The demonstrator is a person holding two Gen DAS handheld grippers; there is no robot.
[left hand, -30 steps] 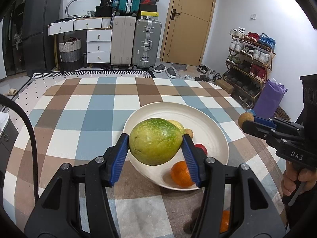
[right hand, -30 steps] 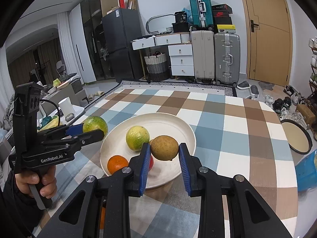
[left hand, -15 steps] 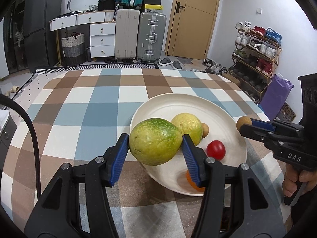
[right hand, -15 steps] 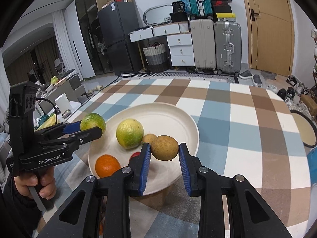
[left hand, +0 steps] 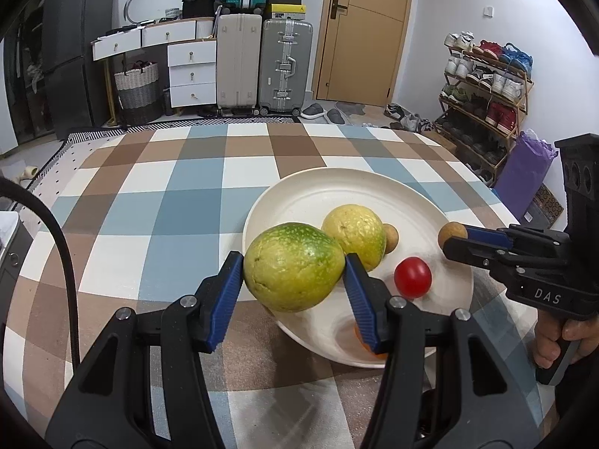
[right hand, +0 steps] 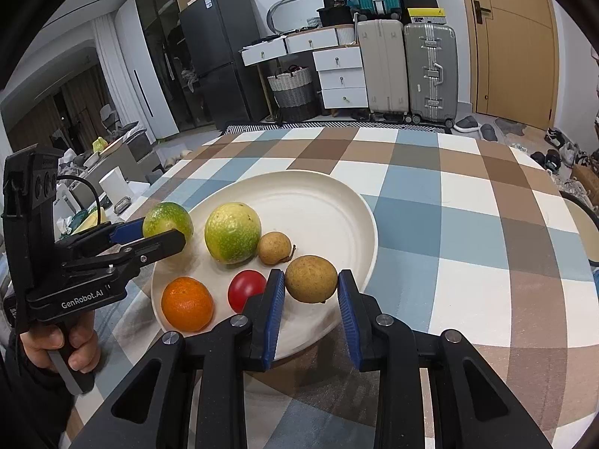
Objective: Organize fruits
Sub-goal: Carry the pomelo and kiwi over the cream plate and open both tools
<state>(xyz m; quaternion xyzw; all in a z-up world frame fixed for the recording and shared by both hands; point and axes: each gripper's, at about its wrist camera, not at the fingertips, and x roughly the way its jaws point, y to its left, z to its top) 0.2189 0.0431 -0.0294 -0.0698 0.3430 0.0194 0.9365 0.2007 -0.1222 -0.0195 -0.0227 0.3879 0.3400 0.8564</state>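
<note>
left tongs (left hand: 294, 280) pinching big green fruit (left hand: 294, 266) over near rim of plate (left hand: 299, 194); right tongs (right hand: 307, 292) pinching small brown fruit (right hand: 311, 278) above plate's near edge. risk: round fruits rolling off rim on release, or knocking tomato (right hand: 246, 290) just left of right tongs. vs 1 s ago: both lower, closer to plate.

Orange (left hand: 368, 338) mostly behind left gripper (left hand: 294, 284) finger (left wrist view)

Plate's (right hand: 368, 220) far half bare; fruits crowd near half.
</note>
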